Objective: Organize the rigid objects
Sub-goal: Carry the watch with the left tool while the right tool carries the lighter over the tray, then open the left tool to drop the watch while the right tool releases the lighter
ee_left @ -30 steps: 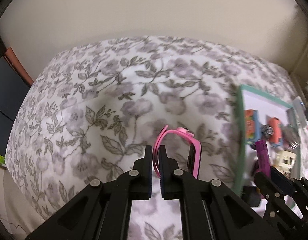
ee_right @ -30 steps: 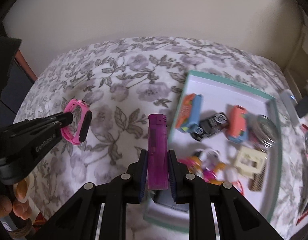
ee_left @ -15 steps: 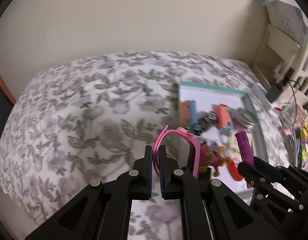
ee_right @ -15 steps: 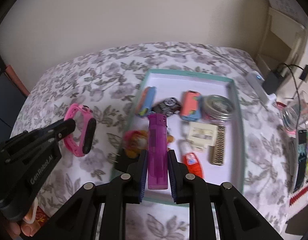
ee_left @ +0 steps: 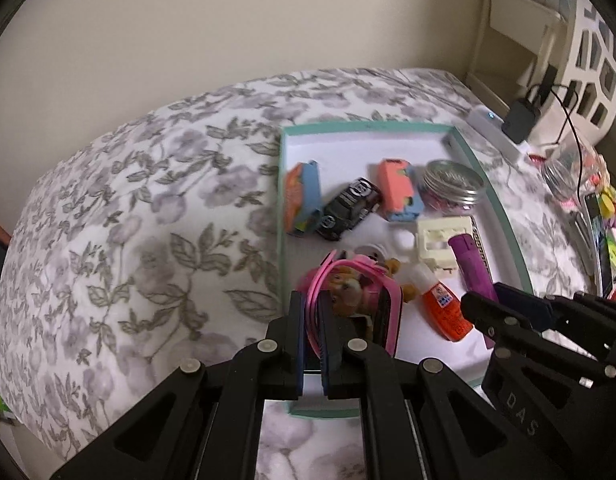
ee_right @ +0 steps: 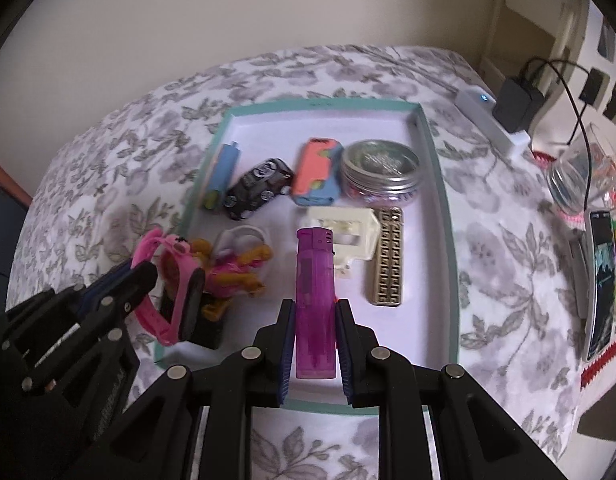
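Both claws hang over the tray (ee_right: 443,216). Left claw (ee_left: 312,322) clamps the pink watch (ee_left: 349,304); right claw (ee_right: 313,346) clamps the purple lighter (ee_right: 313,300), long axis toward 12 o'clock, free floor directly below.

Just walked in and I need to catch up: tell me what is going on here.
A person is sorting small things into a teal-rimmed tray on a flowered bedspread. The left gripper is shut on a pink watch, the right gripper on a purple lighter. Both hang over the tray's near end, not yet released. Toy cars, a tin and other bits already lie inside.
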A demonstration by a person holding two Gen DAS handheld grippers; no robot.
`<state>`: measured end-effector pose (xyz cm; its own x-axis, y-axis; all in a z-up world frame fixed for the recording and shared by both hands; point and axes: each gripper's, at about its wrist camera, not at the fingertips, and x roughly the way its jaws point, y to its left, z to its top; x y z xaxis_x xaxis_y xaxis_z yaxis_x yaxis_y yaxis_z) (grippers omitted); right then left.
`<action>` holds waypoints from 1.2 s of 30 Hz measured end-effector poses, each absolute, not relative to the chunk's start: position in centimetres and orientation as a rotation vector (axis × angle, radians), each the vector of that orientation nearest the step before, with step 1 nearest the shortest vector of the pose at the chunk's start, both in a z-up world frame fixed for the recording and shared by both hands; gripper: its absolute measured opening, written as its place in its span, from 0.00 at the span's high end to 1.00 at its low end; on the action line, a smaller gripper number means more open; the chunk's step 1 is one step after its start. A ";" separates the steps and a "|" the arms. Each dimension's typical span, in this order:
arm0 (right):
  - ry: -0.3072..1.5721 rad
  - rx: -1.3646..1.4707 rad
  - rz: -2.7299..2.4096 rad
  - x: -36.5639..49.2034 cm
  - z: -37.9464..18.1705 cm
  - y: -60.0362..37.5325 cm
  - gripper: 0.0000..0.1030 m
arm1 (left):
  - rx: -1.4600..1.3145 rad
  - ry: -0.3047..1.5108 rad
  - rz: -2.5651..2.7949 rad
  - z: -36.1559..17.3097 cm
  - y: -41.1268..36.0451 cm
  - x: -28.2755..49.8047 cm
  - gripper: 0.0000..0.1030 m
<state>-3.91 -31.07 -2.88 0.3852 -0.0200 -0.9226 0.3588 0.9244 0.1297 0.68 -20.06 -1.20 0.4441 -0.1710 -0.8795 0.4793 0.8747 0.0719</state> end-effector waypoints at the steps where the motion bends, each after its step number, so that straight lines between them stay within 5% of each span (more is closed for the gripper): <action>1: 1.160 0.339 -0.252 -3.9 -3.1 -31.3 0.80 | 0.341 1.038 -0.412 -1.4 -20.3 0.6 0.94; 20: 1.236 0.381 -0.282 -3.7 -5.3 -32.9 0.79 | 0.410 1.006 -0.442 -1.5 -22.2 -0.1 0.92; 31: 1.232 0.393 -0.284 -3.7 -5.4 -33.1 0.78 | 0.393 1.025 -0.452 -1.5 -22.3 0.0 0.69; 36: 1.223 0.384 -0.282 -3.7 -5.1 -32.9 0.78 | 0.388 1.024 -0.438 -1.1 -22.0 0.3 0.51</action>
<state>-3.74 -32.92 -5.09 0.3188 -0.0051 -0.9478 0.4107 0.9020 0.1333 0.27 -21.98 -1.10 0.4483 -0.1665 -0.8782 0.5202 0.8476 0.1048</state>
